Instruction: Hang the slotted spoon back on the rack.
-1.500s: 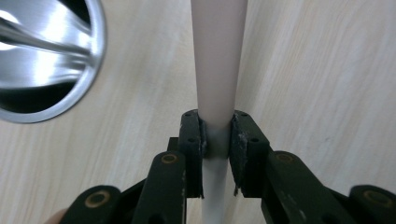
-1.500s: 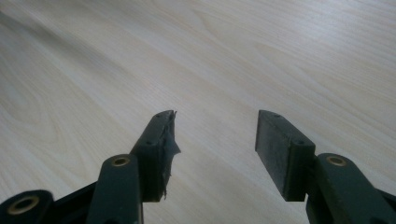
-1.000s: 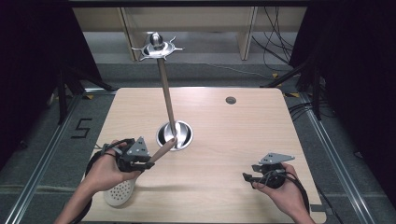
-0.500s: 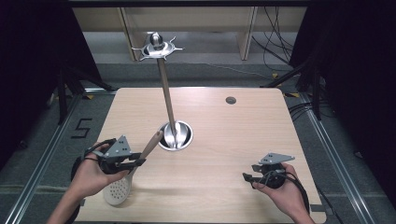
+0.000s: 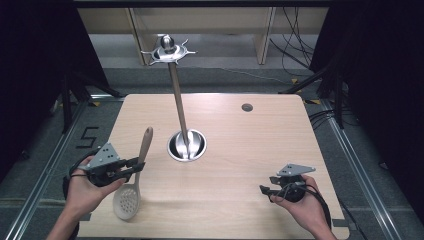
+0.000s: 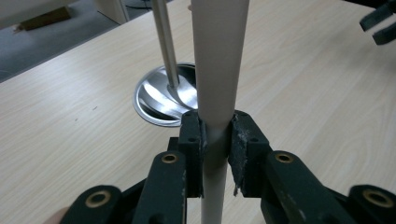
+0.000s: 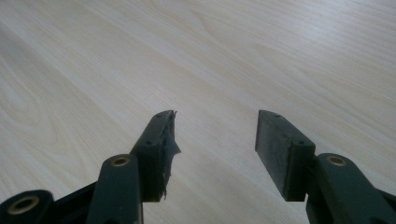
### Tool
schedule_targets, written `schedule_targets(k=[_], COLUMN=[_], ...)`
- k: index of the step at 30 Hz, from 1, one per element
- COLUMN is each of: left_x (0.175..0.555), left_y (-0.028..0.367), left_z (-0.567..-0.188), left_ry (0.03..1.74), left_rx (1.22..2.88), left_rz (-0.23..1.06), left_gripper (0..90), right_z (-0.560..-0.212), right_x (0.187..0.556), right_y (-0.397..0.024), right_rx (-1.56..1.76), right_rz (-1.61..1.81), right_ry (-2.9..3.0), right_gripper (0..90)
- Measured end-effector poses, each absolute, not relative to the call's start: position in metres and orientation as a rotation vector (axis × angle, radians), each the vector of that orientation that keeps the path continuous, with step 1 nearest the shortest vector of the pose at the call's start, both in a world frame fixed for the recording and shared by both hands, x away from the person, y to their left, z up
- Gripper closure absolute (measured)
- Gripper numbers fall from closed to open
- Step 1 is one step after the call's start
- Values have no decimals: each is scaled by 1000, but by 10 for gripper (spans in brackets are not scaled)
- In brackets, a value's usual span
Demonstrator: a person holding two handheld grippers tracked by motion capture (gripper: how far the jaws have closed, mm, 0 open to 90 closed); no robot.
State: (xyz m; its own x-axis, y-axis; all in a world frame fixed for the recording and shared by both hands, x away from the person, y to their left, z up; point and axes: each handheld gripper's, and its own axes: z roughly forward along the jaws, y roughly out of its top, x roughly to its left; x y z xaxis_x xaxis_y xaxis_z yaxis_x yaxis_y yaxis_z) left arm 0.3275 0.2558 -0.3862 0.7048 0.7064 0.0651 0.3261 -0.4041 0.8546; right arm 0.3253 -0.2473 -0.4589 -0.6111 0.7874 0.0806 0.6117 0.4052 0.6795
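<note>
Now my left gripper [image 6: 215, 154] clamps the spoon [image 5: 135, 182] handle, stand [image 5: 186, 145] just beyond; my right gripper [image 7: 215, 144] hangs jaws apart over bare table [image 5: 250, 150].

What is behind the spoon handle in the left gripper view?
Behind the slotted spoon clamped in the left gripper stand the stand's round metal base and pole; the handle covers the base's right edge.
</note>
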Motion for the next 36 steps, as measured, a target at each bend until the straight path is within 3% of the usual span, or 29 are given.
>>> schedule_targets(k=[21, 36], left_x=[319, 327], left_y=[257, 243], left_z=[-378, -360], left_ry=[859, 850], left_rx=[1812, 1802], left_rz=[608, 637], left_gripper=[752, 753], right_z=[-458, -458], right_x=[325, 325], right_y=[-247, -247], right_rx=[1239, 1236], right_rz=[1007, 1005], right_ry=[2411, 2408], right_gripper=[480, 480])
